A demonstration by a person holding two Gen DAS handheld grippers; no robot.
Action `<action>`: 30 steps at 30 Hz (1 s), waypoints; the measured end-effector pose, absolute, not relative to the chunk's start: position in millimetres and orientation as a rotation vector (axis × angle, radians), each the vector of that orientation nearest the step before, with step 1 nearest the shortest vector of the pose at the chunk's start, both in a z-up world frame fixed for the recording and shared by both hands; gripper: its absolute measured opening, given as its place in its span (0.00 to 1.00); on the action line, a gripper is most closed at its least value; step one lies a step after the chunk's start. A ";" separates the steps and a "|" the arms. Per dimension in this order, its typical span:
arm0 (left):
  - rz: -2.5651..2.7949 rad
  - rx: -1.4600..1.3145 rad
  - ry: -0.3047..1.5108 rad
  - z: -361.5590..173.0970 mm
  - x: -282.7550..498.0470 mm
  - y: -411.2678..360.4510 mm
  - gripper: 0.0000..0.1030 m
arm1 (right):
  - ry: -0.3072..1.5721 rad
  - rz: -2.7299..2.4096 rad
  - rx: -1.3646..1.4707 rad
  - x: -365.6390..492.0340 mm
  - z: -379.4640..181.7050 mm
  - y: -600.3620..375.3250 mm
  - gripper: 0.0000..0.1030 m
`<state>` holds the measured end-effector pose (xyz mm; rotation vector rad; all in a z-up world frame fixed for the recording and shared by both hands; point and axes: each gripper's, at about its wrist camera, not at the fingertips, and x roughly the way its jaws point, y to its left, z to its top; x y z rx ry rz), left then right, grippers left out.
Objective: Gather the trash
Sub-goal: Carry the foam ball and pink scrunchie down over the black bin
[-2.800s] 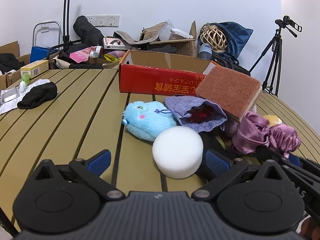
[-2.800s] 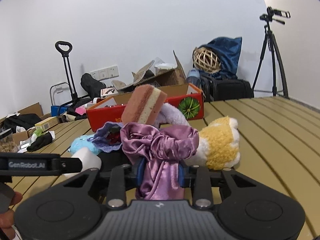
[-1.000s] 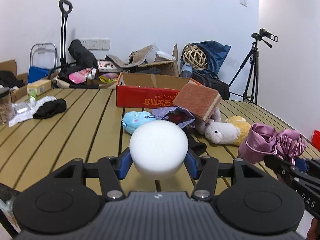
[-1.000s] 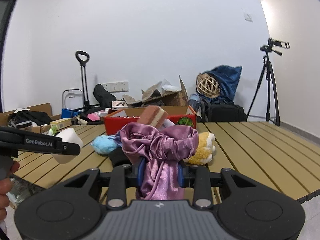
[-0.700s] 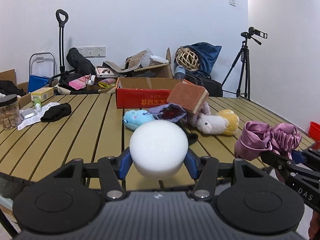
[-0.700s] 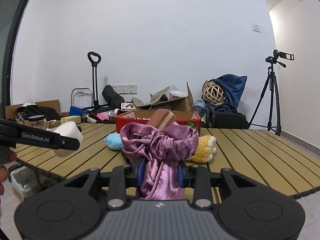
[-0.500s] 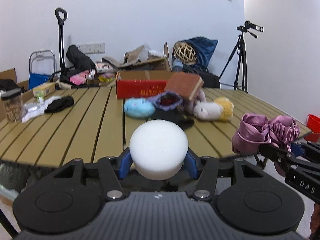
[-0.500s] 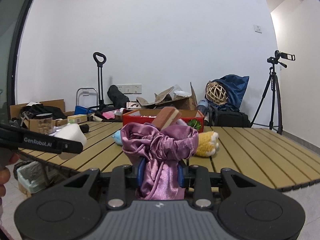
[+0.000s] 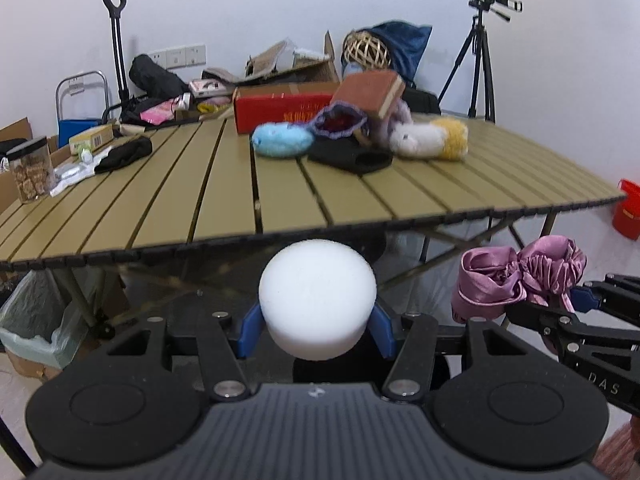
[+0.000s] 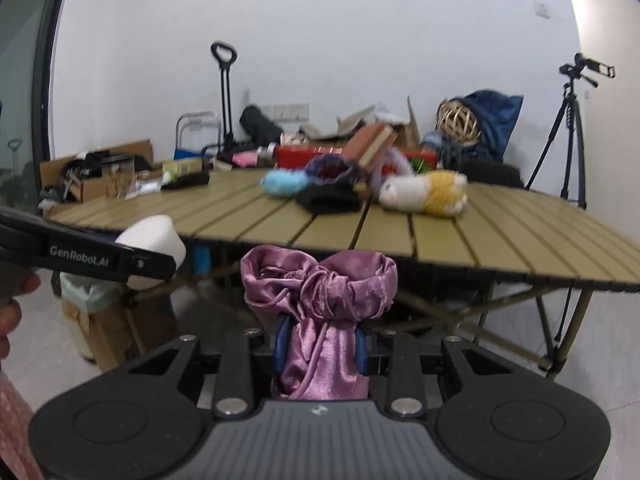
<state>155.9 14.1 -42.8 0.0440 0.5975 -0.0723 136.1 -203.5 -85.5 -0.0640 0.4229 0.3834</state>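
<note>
In the left wrist view, the left gripper (image 9: 316,330) is closed on a white foam disc (image 9: 317,299); the blue pads press its two sides at 9 and 3 o'clock. The disc is in the air, below and in front of the near edge of the slatted table (image 9: 180,200). At 3 o'clock the right gripper (image 9: 560,312) comes in from the side and holds a purple satin pouch (image 9: 520,280), also off the table. On the table, toward 12 o'clock, lie a blue plush toy (image 9: 282,141), a black cloth (image 9: 348,156), a white and yellow plush toy (image 9: 428,140) and a brown sponge (image 9: 370,92) that leans tilted over an open purple bag (image 9: 340,120). Behind them stands a red box (image 9: 284,106). At 9 o'clock a jar (image 9: 32,170) stands near the table's left edge. Under the table at 8 o'clock is a box lined with a pale green bag (image 9: 36,320).

In the right wrist view, the right gripper (image 10: 320,346) is narrow and pinches the neck of the satin pouch (image 10: 320,292), which bunches up above the pads. At 9 o'clock the left gripper's side (image 10: 80,258) shows with the foam disc (image 10: 154,234) at its end, and a hand (image 10: 12,308) at the picture's left edge. The lined box (image 10: 88,300) stands on the floor under the disc, at 8 o'clock. The table with the toys is at 12 o'clock, and a tripod (image 10: 572,128) stands at 2 o'clock.
</note>
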 end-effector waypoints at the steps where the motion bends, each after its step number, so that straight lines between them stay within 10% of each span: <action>1: -0.069 0.049 0.609 -46.5 156.6 14.6 0.54 | 0.435 0.387 -0.067 136.3 -88.6 -202.0 0.30; 30: -0.009 0.091 1.025 -155.5 192.0 34.4 0.53 | 0.870 0.336 -0.068 171.4 -183.0 -206.5 0.30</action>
